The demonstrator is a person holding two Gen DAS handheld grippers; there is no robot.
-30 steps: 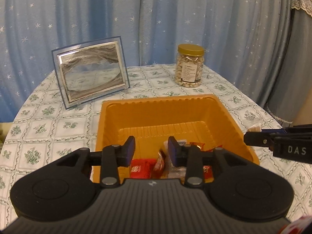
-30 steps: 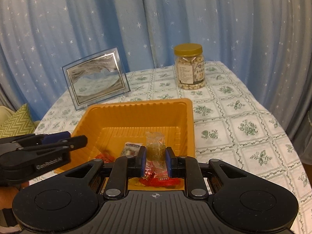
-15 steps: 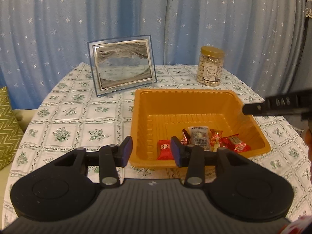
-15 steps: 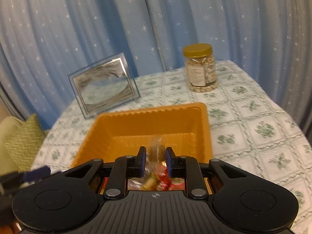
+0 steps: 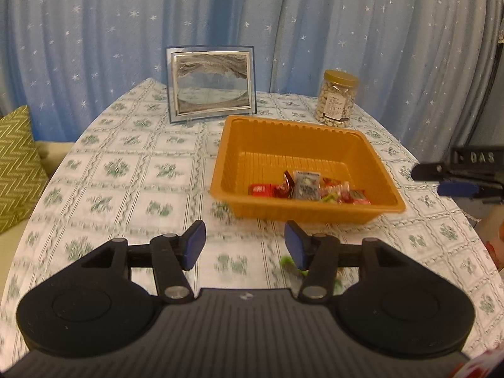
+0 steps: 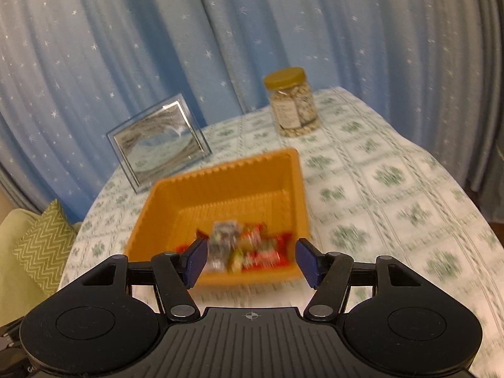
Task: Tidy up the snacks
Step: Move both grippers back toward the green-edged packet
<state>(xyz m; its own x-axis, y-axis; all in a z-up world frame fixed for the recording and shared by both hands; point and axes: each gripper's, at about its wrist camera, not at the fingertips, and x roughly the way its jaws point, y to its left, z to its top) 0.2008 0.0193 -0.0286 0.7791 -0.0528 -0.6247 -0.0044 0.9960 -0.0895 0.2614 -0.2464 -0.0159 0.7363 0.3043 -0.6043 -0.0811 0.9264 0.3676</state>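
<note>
Snacks (image 5: 307, 186) lie heaped at the near side of the orange tray (image 5: 389, 193) on the patterned tablecloth (image 5: 132, 170). Both the left gripper (image 5: 245, 244) and right gripper (image 6: 252, 263) have just been opening, jaws now spread with nothing between them. A greenish wrapper (image 5: 288, 261) peeks beside the left finger; fetching it next seems sensible, approaching low and closing squarely.
</note>
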